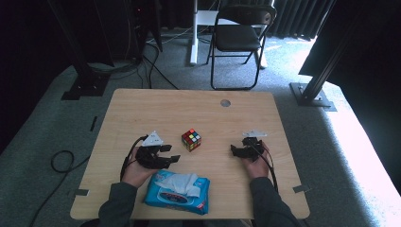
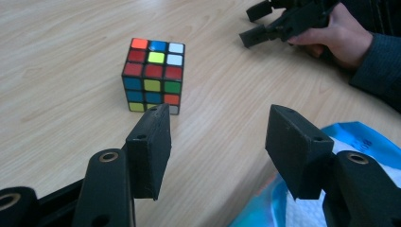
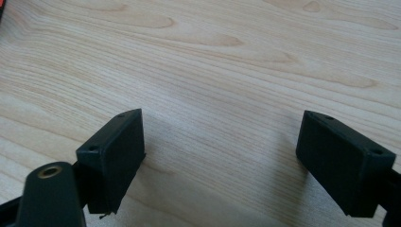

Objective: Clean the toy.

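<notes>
Wipes pack [image 1: 176,192] nearest — both claws [image 2: 217,142] [image 3: 222,156] spread, empty — cube [image 1: 191,140] between, untouched.

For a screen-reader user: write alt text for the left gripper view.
The left gripper holds its two black jaws open and empty above a light wooden table, aimed toward a scrambled puzzle cube just ahead. A blue wet-wipes pack lies at lower right, and the right gripper, held in a hand, rests at upper right.
</notes>
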Motion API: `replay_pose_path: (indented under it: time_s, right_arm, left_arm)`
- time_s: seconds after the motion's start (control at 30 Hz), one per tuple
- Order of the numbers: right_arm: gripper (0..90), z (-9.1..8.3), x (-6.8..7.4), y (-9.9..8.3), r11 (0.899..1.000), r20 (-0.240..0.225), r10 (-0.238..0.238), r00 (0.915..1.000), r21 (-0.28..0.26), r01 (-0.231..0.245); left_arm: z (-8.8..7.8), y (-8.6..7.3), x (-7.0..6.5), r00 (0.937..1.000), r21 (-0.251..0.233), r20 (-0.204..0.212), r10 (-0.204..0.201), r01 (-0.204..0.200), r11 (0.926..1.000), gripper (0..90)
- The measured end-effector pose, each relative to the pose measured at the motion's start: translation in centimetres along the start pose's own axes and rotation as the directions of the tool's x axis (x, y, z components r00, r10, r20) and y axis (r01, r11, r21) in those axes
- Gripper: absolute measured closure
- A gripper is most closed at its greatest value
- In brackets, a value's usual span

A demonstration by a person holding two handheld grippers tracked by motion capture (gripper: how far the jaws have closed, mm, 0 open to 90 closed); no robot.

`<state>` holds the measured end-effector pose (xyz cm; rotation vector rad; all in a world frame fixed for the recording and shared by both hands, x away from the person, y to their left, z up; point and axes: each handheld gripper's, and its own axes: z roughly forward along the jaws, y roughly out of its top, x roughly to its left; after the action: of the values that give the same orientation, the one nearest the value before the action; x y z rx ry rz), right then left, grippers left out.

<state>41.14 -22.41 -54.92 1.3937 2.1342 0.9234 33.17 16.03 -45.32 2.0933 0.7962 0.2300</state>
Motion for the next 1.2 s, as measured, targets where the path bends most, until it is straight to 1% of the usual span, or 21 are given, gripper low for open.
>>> replay_pose_path:
  time_s: [0.17,0.27,0.6,0.73,0.83,0.97,1.07,1.2]
  right_arm:
    - [15.9,0.0,0.0,0.0,1.000,0.000,0.000,1.0000,0.000,0.000]
    - [15.9,0.0,0.0,0.0,1.000,0.000,0.000,1.0000,0.000,0.000]
    - [15.9,0.0,0.0,0.0,1.000,0.000,-0.001,1.0000,0.000,0.001]
    - [15.9,0.0,0.1,0.0,1.000,0.000,-0.003,1.0000,-0.001,0.003]
    - [15.9,0.0,0.1,0.0,1.000,0.000,-0.002,1.0000,-0.001,0.002]
    - [15.9,0.0,0.1,0.0,1.000,0.000,-0.002,1.0000,-0.001,0.002]
    - [15.9,0.0,0.1,0.0,1.000,0.000,-0.002,1.0000,-0.001,0.002]
    - [15.9,0.0,0.1,0.0,1.000,-0.001,-0.002,1.0000,-0.001,0.002]
  left_arm:
    - [-0.1,-0.4,-0.5,0.9999,0.008,0.010,0.009,-0.009,0.9999,41.0]
    - [0.0,-0.6,-0.7,0.9999,0.019,0.009,0.011,-0.011,0.9998,41.1]
    - [-0.2,-1.4,-1.3,0.9995,0.019,0.031,0.000,-0.001,0.9998,41.2]
    - [0.0,-1.8,-1.6,0.9991,0.021,0.042,-0.010,0.009,0.9997,41.3]
    - [0.2,-2.0,-1.9,0.9988,0.029,0.047,-0.007,0.006,0.9996,41.3]
    - [0.3,-2.4,-2.1,0.9986,0.028,0.052,-0.010,0.008,0.9996,42.0]
    - [0.2,-2.6,-2.2,0.9983,0.034,0.056,-0.015,0.013,0.9993,42.4]
    - [0.1,-2.7,-2.5,0.9977,0.036,0.066,-0.012,0.010,0.9993,43.6]
